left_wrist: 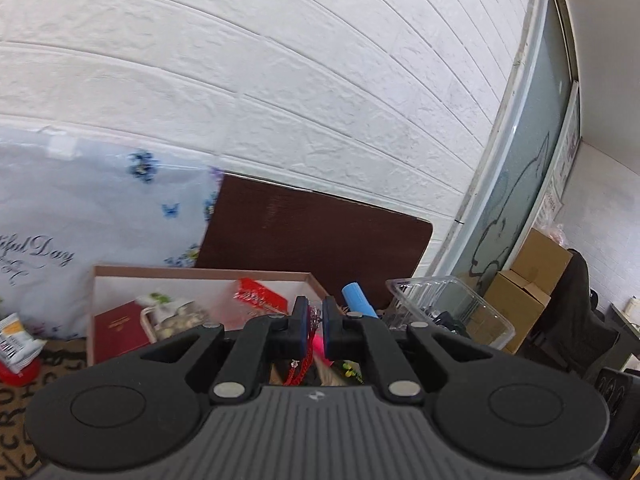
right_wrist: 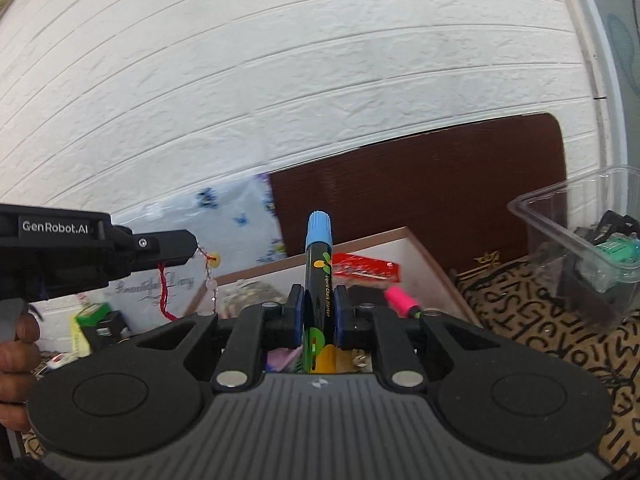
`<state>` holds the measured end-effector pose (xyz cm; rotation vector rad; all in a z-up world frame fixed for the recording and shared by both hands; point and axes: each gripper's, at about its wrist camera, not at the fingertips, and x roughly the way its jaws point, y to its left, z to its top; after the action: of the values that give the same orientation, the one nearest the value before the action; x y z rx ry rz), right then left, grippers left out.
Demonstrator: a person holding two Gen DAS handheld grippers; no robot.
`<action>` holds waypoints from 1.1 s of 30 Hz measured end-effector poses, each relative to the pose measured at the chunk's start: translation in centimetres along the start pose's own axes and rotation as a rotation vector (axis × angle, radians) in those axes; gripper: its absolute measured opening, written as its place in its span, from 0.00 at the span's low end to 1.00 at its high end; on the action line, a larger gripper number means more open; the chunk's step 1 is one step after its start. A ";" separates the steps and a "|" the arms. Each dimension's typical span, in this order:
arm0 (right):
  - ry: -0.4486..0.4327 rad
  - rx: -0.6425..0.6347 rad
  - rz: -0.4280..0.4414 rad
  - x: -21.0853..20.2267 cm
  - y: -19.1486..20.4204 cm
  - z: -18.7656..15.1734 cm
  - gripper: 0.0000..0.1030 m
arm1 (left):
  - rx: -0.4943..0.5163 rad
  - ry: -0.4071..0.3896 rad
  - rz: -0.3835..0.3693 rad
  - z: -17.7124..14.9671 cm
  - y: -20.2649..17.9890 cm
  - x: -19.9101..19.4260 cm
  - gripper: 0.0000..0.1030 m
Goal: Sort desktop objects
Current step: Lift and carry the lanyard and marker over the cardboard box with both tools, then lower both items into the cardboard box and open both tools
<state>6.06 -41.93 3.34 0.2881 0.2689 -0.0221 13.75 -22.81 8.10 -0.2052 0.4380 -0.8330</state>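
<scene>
I have both tools loaded and raised above the shallow cardboard box (right_wrist: 420, 252), so I judge the sorting to be midway: the box already holds a red packet (right_wrist: 366, 267), a dark red booklet (left_wrist: 118, 330) and a bag of pale lumpy bits (left_wrist: 180, 316), while a pink marker (right_wrist: 401, 301) lies at its right-hand edge and more clutter waits to its left. My right gripper (right_wrist: 319, 312) is pinched snug on a chalk marker (right_wrist: 318, 280), a smooth black barrel with a blue cap standing upright over the box. My left gripper (left_wrist: 315, 322) is nearly closed on a beaded charm (right_wrist: 208, 276) with a red braided cord that dangles limply, hanging left of the box. To the right of the box sits a clear, thin plastic tub (right_wrist: 576, 236) with dark items inside; the marker may belong there, though I can't be sure. The mat (right_wrist: 532, 320) beneath is woven-looking, printed with black letters.
</scene>
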 end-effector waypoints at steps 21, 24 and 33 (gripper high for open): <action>0.095 -0.055 -0.086 5.4 -1.6 -3.2 0.83 | 0.063 0.107 0.101 -3.4 1.3 4.1 0.97; 0.059 -0.096 -0.087 4.8 -0.9 -3.1 0.88 | 0.090 0.133 0.119 -3.8 0.7 3.9 0.97; 0.085 -0.081 -0.135 4.1 -0.6 -3.0 0.98 | 0.163 0.154 0.179 -4.6 -0.5 2.7 0.98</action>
<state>9.22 -41.61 -0.71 0.1899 0.3723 -0.1326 12.98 -25.23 3.40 0.0495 0.5218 -0.7073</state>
